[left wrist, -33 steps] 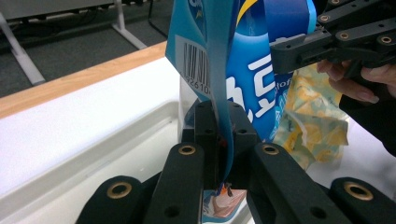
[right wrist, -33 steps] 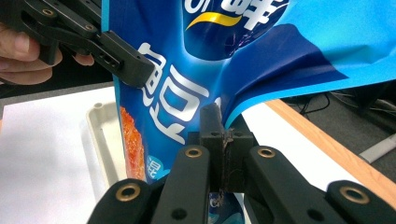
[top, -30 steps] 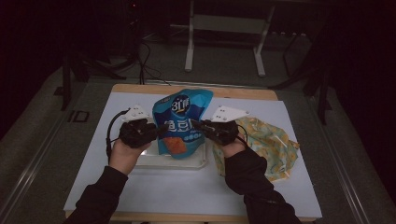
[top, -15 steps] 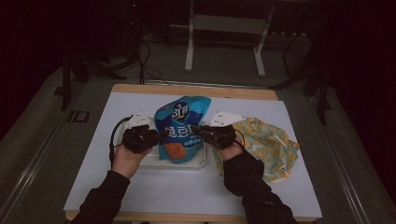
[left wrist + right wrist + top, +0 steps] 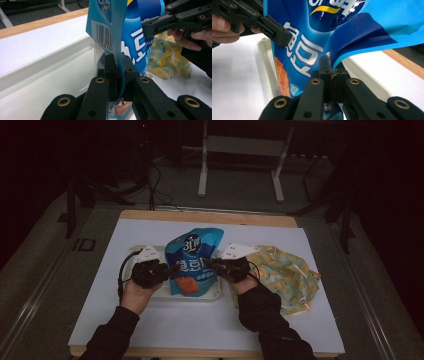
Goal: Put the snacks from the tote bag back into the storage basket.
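Over tray (image 5: 212, 296), snack bag (image 5: 192, 262) btwn jaws (pinched)

A yellow patterned cloth bag (image 5: 287, 275) lies crumpled at centre right of the high view on a white mat (image 5: 150, 330) covering the wooden table (image 5: 210, 215). A metal stand (image 5: 240, 165) rises at the top.
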